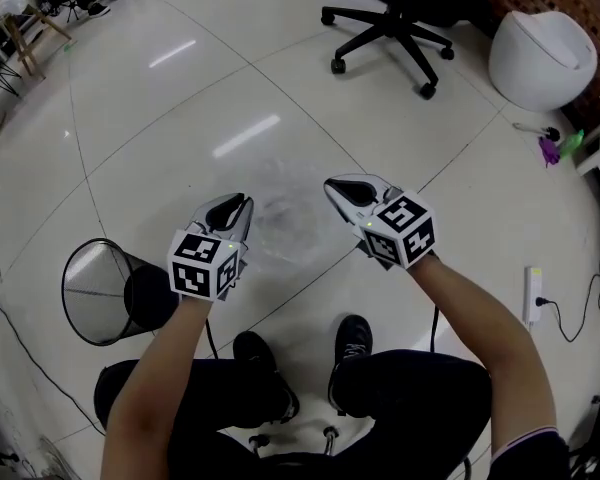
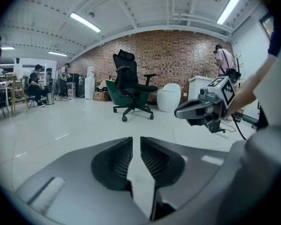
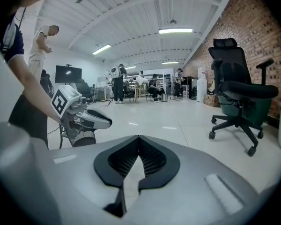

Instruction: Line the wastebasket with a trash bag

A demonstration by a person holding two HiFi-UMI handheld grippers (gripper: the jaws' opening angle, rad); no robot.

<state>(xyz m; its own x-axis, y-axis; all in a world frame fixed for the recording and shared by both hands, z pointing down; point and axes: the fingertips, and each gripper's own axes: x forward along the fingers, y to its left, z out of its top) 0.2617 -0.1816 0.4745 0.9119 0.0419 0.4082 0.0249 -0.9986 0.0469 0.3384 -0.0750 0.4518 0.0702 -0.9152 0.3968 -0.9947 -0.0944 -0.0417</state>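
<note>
Our left tool (image 2: pixel 136 142) has its jaws a narrow slit apart: the ribbed dark pads (image 2: pixel 118 159) face each other without meeting, and through the gap we see only pale floor (image 1: pixel 180 128), so nothing is gripped. Our right tool (image 3: pixel 138 138) is closed, with its pad tips pressed together at the front. A small wedge of floor shows behind them and nothing is pinched between them. From the head view we hold both tools out in front of us at about the same level, side by side but apart, noses angled slightly toward each other and tipped downward. Between and just beyond their noses lies the trash bag (image 1: pixel 285 218), a clear, crumpled film that is hard to make out against the glossy tiles. It appears to rest on the floor, and we cannot tell whether either nose touches it, though neither tool's own view shows any plastic in its jaws. The wastebasket (image 1: pixel 98 293), a black wire-mesh cone, sits on the floor to our left, beside our left forearm and well apart from the bag, with its wide rim toward us and nothing lining it. Farther off we see a black office chair (image 1: pixel 385 23) and a rounded white bin (image 1: pixel 540 58) by the brick wall.
</note>
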